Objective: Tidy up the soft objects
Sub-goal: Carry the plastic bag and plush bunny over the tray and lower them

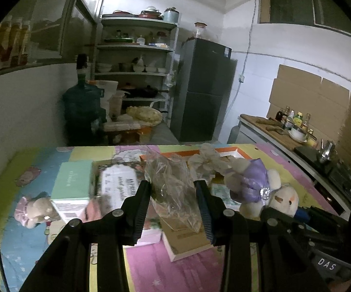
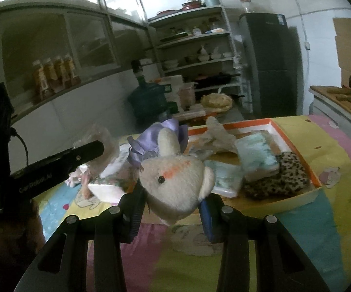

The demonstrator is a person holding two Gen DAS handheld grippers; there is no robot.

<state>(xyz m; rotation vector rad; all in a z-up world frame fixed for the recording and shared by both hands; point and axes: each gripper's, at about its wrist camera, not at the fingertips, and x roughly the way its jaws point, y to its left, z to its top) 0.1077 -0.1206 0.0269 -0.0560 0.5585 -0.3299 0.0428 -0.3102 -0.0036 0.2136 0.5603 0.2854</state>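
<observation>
My left gripper (image 1: 173,185) is shut on a crumpled clear plastic bag (image 1: 175,194), held above the patchwork-covered table (image 1: 170,267). To its right, a cream plush rabbit with a purple bow (image 1: 260,185) hangs in my right gripper (image 1: 287,210). In the right wrist view the right gripper (image 2: 173,194) is shut on that rabbit (image 2: 175,182) at its head. The left gripper (image 2: 95,148) and the bag (image 2: 102,136) are off to the left. An orange-rimmed tray (image 2: 294,150) behind holds a teal fuzzy item (image 2: 258,155), a leopard-print item (image 2: 280,177) and a white plush (image 2: 214,136).
On the table lie a small pink-capped plush bear (image 1: 33,209), a green box (image 1: 74,182), a printed card (image 1: 119,182) and a flat brown box (image 1: 187,238). A counter with bottles (image 1: 292,121) runs along the right. A fridge (image 1: 204,90), shelves (image 1: 136,73) and a water jug (image 1: 82,104) stand behind.
</observation>
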